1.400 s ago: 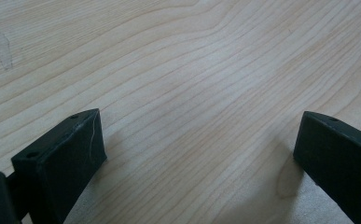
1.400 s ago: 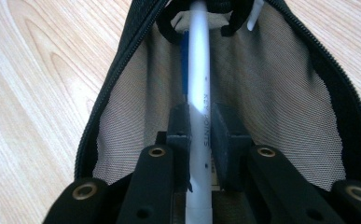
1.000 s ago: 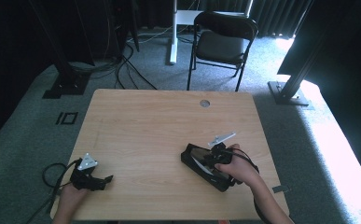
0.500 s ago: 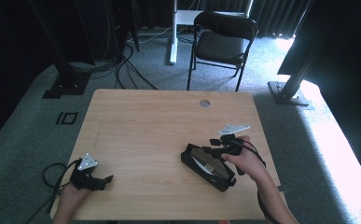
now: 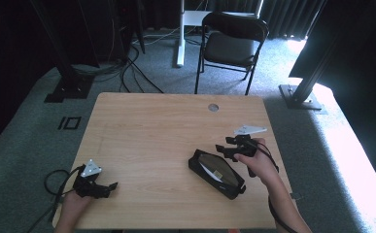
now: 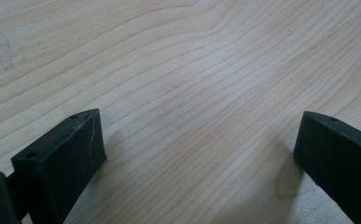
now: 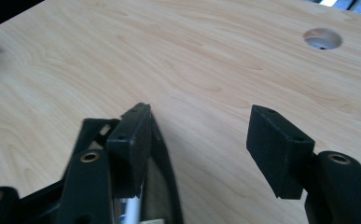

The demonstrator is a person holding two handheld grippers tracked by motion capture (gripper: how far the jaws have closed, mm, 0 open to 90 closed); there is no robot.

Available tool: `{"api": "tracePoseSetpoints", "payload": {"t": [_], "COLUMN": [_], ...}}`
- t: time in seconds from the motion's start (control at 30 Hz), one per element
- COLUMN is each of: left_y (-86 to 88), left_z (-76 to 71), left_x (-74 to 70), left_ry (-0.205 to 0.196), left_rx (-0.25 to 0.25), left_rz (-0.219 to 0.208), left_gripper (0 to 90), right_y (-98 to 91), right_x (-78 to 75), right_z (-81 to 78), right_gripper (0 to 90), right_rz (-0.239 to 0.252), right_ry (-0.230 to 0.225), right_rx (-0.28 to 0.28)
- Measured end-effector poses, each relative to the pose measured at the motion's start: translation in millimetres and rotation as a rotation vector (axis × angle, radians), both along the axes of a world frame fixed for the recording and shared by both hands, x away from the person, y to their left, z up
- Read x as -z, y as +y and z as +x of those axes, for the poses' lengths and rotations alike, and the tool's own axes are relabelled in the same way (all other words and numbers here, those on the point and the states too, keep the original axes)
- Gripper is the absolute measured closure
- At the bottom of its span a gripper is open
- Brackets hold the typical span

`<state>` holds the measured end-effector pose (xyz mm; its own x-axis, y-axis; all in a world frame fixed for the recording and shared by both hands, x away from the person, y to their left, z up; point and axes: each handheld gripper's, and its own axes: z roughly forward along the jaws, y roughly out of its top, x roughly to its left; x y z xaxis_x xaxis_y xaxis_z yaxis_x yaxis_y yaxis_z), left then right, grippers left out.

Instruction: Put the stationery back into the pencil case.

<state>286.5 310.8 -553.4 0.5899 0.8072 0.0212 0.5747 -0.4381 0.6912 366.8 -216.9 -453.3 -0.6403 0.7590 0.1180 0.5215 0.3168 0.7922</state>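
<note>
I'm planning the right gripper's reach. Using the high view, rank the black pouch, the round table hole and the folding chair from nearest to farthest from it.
From the right gripper:
1. Black pouch, just beside it, toward the person.
2. Round table hole, at the table's far edge.
3. Folding chair, on the floor beyond the table.

Grey carpet (image 5: 25, 160); black folding chair (image 5: 231, 46)
</note>
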Motion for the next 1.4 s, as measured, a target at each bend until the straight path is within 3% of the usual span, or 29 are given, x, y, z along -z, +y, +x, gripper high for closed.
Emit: {"api": "tracePoseSetpoints", "payload": {"t": [0.27, 0.53, 0.7, 0.97, 1.2, 1.4], "left_y": [0.0, -0.1, -0.1, 0.0, -0.1, -0.1], "left_z": [0.0, 0.0, 0.0, 0.0, 0.0, 0.0], "left_x": [0.0, 0.0, 0.0, 0.0, 0.0, 0.0], "left_ry": [0.000, 0.000, -0.001, 0.000, -0.001, -0.001], "left_rx": [0.000, 0.000, 0.000, 0.000, 0.000, 0.000], "left_rz": [0.000, 0.000, 0.000, 0.000, 0.000, 0.001], "left_gripper": [2.2, 2.2, 2.2, 2.2, 2.2, 2.2], "right_y": [-13.6, -30.8, -42.0, -56.6, -59.7, -65.1], "right_x": [10.1, 29.1, 41.2, 55.5, 64.5, 70.4], "right_z": [8.1, 16.0, 18.2, 14.0, 6.0, 1.4], "right_gripper": [35.6, 33.3, 30.8, 31.1, 30.3, 29.5], "right_rz": [-0.014, 0.011, -0.010, -0.040, -0.077, -0.062], "right_ry": [-0.001, 0.030, 0.048, 0.054, 0.053, 0.058], "right_rx": [0.064, 0.152, 0.200, 0.279, 0.311, 0.360]}}
